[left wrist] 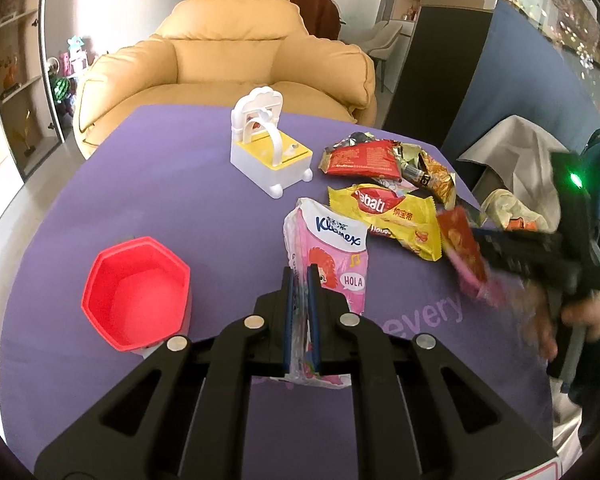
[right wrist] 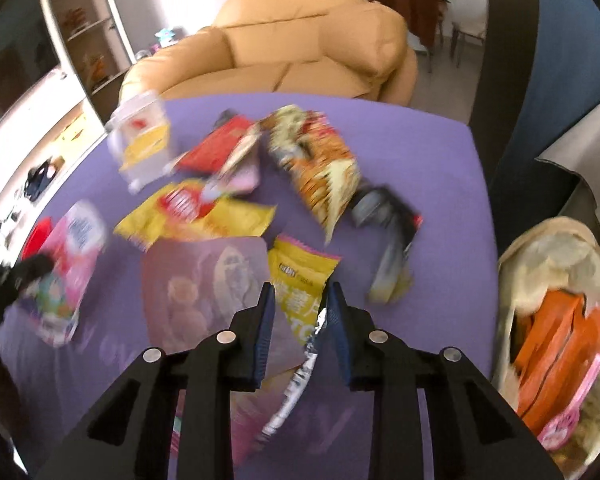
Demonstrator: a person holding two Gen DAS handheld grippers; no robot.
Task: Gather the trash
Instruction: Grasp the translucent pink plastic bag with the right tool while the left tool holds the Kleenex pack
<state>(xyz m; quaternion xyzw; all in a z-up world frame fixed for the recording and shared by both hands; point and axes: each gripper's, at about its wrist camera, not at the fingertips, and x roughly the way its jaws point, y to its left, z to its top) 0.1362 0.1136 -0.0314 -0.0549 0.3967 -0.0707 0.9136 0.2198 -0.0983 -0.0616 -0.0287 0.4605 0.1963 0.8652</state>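
My left gripper (left wrist: pixel 301 276) is shut on a pink Kleenex tissue pack (left wrist: pixel 332 252), held over the purple table (left wrist: pixel 180 200). My right gripper (right wrist: pixel 301 296) stands partly closed around a yellow snack wrapper (right wrist: pixel 300 276); the view is blurred. In the left wrist view it (left wrist: pixel 476 240) holds a red and pink wrapper (left wrist: pixel 464 252). More wrappers lie ahead: a yellow one (left wrist: pixel 392 216), a red one (left wrist: pixel 360 158) and an orange crumpled bag (right wrist: pixel 324 164). An open trash bag (right wrist: pixel 560 312) with orange packets sits at the table's right edge.
A red hexagonal bowl (left wrist: pixel 134 284) sits at the left of the table. A white and yellow toy box (left wrist: pixel 268 148) stands further back. A tan armchair (left wrist: pixel 228 64) is behind the table. A grey cloth (left wrist: pixel 516 148) lies to the right.
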